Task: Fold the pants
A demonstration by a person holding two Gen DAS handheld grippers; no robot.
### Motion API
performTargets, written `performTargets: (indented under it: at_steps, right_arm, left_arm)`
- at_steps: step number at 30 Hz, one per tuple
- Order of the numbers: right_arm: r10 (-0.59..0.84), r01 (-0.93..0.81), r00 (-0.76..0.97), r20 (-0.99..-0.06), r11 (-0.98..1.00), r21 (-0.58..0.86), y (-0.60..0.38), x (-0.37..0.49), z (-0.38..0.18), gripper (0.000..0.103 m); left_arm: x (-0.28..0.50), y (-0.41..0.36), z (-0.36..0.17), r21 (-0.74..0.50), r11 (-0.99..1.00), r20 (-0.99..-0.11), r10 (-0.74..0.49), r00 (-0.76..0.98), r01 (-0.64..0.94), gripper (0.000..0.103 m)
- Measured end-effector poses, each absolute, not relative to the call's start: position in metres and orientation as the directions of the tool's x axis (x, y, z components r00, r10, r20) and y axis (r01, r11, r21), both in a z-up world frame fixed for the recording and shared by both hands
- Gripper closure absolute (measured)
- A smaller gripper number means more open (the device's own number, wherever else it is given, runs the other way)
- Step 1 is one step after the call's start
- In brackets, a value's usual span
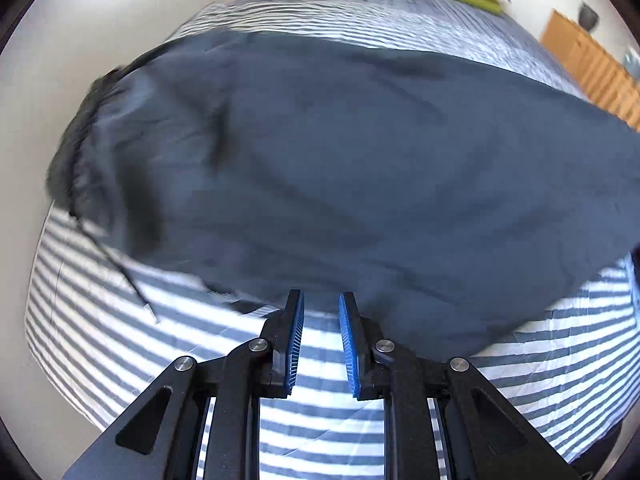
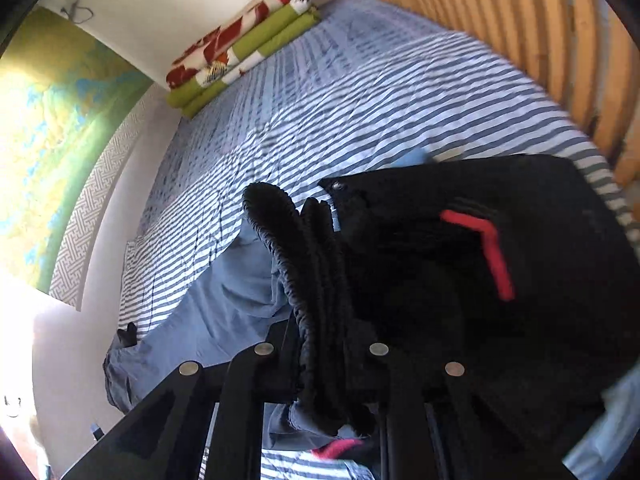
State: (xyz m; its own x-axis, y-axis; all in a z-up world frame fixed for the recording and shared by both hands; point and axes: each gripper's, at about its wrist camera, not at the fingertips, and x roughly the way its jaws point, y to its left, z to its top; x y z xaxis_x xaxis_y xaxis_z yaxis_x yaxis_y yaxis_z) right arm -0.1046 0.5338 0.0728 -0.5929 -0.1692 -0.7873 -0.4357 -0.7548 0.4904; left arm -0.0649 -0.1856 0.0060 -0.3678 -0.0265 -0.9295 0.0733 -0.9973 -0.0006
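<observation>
On the striped bed (image 1: 100, 320) the blue-grey pants (image 1: 340, 168) lie spread; left claw (image 1: 321, 300) is narrow and empty, right claw (image 2: 324, 344) grips their black waistband (image 2: 288, 248).

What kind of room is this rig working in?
Most likely a bedroom: a bed with a striped sheet, a slatted wooden bed frame alongside it, and folded bedding stacked at the far end.

pants (image 1: 340, 160) covering mid-bed, striped sheet (image 1: 320, 420) seemingly free nearby, folded bedding (image 2: 240, 52) far end
</observation>
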Motion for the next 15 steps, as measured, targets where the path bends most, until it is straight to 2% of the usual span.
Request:
performTargets:
  at_steps: [5,9,13,15]
  right_arm:
    - [-0.028,-0.548,-0.585,-0.811,-0.724,0.42,0.566,-0.052,0.105,0.091]
    - [0.13,-0.649,-0.533,-0.836,-0.696,0.305,0.607,-0.009,0.131,0.091]
    - [0.147,-0.715,-0.464,-0.873,-0.644,0.272,0.639,0.008,0.119,0.091]
    - [0.145,-0.726,-0.447,-0.883,-0.636,0.264,0.643,0.008,0.108,0.091]
  left_arm:
    - [-0.05,-0.206,0.014,-0.032,-0.994,-0.921,-0.01,-0.389,0.102,0.084]
    - [-0.044,-0.208,0.02,-0.044,-0.995,-0.918,0.004,-0.397,0.093,0.084]
    - [-0.061,-0.19,0.017,-0.057,-0.998,-0.915,0.038,-0.402,0.034,0.082]
    - [-0.072,-0.183,0.011,-0.096,-0.994,-0.92,0.067,-0.385,0.056,0.081]
